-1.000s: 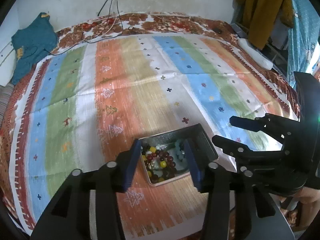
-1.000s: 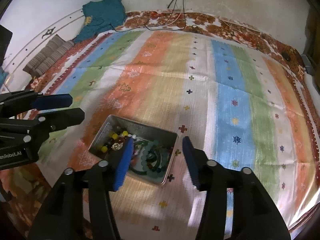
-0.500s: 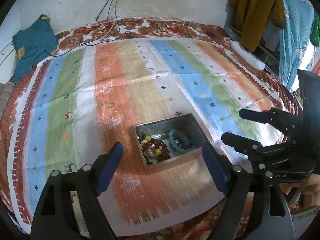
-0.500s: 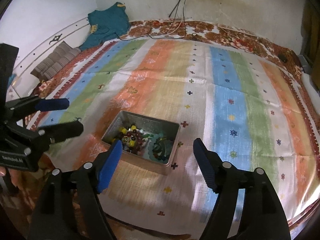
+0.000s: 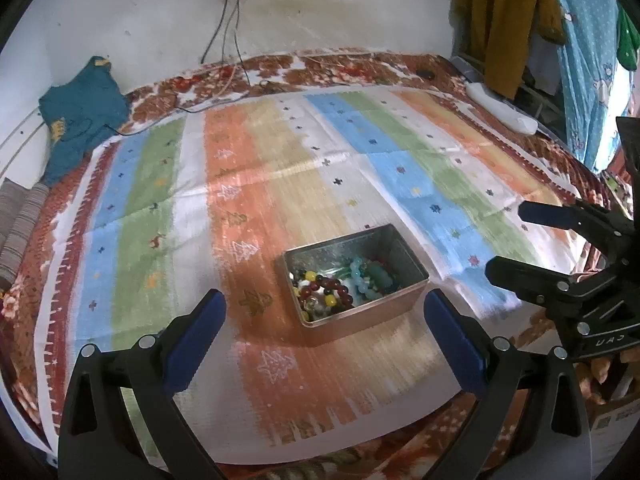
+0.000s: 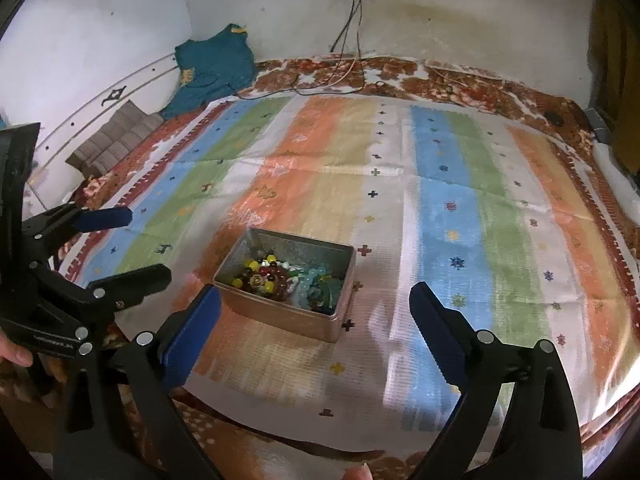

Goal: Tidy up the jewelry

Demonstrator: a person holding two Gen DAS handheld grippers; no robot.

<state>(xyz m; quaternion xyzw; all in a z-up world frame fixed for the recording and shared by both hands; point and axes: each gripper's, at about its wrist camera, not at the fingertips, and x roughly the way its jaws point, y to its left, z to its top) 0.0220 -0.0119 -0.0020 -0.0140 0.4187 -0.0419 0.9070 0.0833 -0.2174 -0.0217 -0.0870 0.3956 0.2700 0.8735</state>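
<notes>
A striped mat (image 5: pixel 280 184) covers a floral bed against a stained white wall (image 6: pixel 460 20), the metal tin (image 5: pixel 408 256) of bead jewelry (image 5: pixel 340 286) near its front edge, both the left gripper (image 5: pixel 324 332) and the right gripper (image 6: pixel 314 324) spread wide, empty.

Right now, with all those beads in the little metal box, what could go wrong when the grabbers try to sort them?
1. The bead bracelets lie heaped together in the small open silver metal tin, so pulling one out might drag others along.
2. The tin sits on the soft striped bedspread, so a push on its rim could tip it.
3. The left gripper and right gripper, both open, flank the tin closely and might collide.
</notes>
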